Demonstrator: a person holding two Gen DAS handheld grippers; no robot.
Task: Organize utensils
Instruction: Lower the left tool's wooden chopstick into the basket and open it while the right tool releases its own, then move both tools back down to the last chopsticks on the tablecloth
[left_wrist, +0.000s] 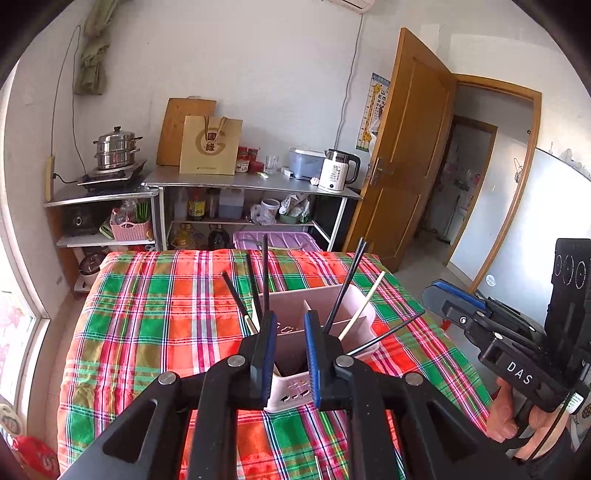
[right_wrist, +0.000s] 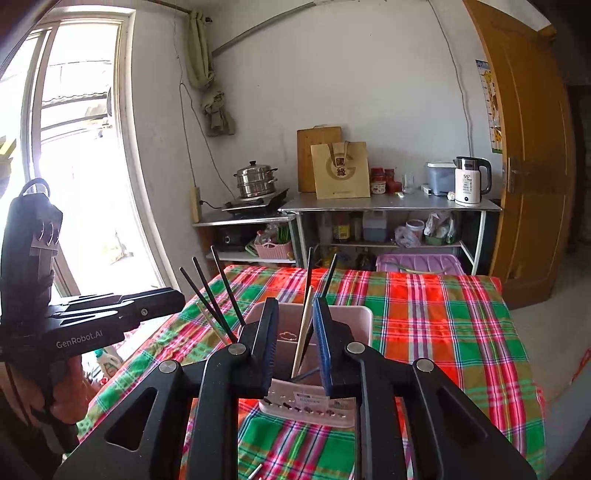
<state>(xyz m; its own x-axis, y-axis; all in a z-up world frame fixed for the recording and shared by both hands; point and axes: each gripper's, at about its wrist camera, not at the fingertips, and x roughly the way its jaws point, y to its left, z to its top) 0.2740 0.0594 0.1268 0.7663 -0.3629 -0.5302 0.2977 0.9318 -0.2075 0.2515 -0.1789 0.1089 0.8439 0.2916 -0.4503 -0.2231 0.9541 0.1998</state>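
Note:
A pink plastic utensil holder (left_wrist: 334, 301) stands on the plaid tablecloth, with a divider inside. Several black chopsticks (left_wrist: 265, 273) and a pale wooden one (left_wrist: 364, 304) stand in it, leaning outward. My left gripper (left_wrist: 290, 317) is open and empty, its jaws just above the holder's near part. In the right wrist view the same holder (right_wrist: 351, 314) sits under my right gripper (right_wrist: 295, 304), which is open with a pale chopstick (right_wrist: 303, 332) standing between its jaws, untouched. Black chopsticks (right_wrist: 218, 291) lean left there.
The plaid tablecloth (left_wrist: 166, 295) covers the table. A thin utensil tip (right_wrist: 255, 470) lies on the cloth near the front edge. Steel shelves (left_wrist: 240, 184) with a kettle, steamer pot and jars stand behind. A wooden door (left_wrist: 406, 147) is open at the right.

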